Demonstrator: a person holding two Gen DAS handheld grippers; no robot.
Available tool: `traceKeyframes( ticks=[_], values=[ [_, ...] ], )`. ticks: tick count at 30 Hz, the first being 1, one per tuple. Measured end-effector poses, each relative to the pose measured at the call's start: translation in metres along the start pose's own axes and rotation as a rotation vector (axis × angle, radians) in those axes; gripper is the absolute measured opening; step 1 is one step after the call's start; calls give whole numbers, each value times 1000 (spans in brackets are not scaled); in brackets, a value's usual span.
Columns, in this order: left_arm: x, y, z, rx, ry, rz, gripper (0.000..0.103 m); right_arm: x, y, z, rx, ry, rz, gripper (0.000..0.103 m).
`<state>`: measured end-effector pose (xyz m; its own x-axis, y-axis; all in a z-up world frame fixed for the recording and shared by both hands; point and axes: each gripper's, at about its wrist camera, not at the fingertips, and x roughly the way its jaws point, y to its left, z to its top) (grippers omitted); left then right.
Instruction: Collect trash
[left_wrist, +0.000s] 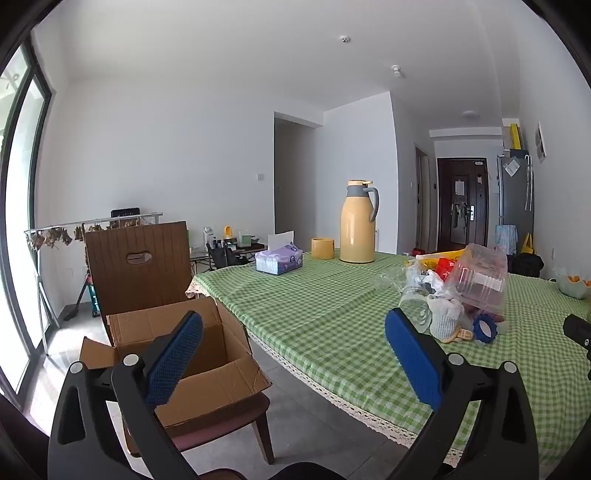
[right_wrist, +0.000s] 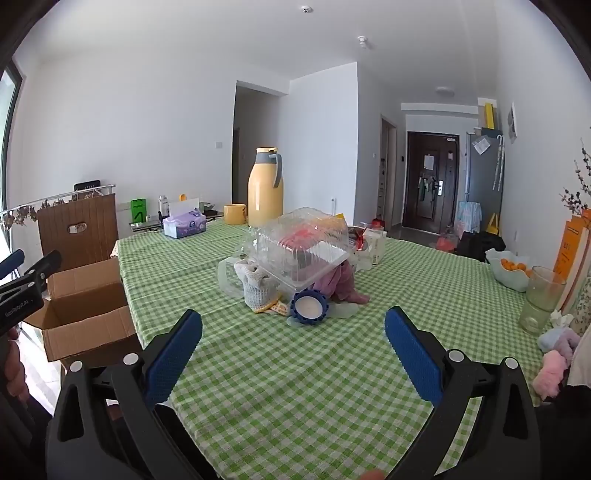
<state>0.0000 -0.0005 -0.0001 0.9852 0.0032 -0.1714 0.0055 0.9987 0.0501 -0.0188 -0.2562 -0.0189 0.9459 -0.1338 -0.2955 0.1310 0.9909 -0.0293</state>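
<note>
A heap of trash lies in the middle of the green checked table (right_wrist: 406, 295): a clear plastic clamshell box (right_wrist: 303, 247) on top, a knitted cloth (right_wrist: 258, 288), a pink rag (right_wrist: 343, 284) and a blue round lid (right_wrist: 309, 307) in front. The same heap shows in the left wrist view, with the clamshell (left_wrist: 480, 277) and blue lid (left_wrist: 485, 326). An open cardboard box (left_wrist: 181, 354) sits on a chair beside the table's left edge, also seen as the box (right_wrist: 85, 306). My left gripper (left_wrist: 293, 350) is open over the gap between box and table. My right gripper (right_wrist: 293, 350) is open, short of the heap.
A yellow thermos jug (right_wrist: 264, 188), a yellow cup (right_wrist: 235, 213) and a tissue box (right_wrist: 184, 223) stand at the far end. A fruit bowl (right_wrist: 508, 271), a glass vase (right_wrist: 541, 299) and soft toys (right_wrist: 554, 365) line the right edge. A brown chair back (left_wrist: 138, 266) rises behind the box.
</note>
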Motion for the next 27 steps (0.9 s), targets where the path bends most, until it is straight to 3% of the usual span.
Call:
traceKeyframes(
  ticks=[27],
  values=[
    [3, 3, -1, -20, 9, 14, 96, 1, -4, -11, -19, -6, 18, 95]
  ],
)
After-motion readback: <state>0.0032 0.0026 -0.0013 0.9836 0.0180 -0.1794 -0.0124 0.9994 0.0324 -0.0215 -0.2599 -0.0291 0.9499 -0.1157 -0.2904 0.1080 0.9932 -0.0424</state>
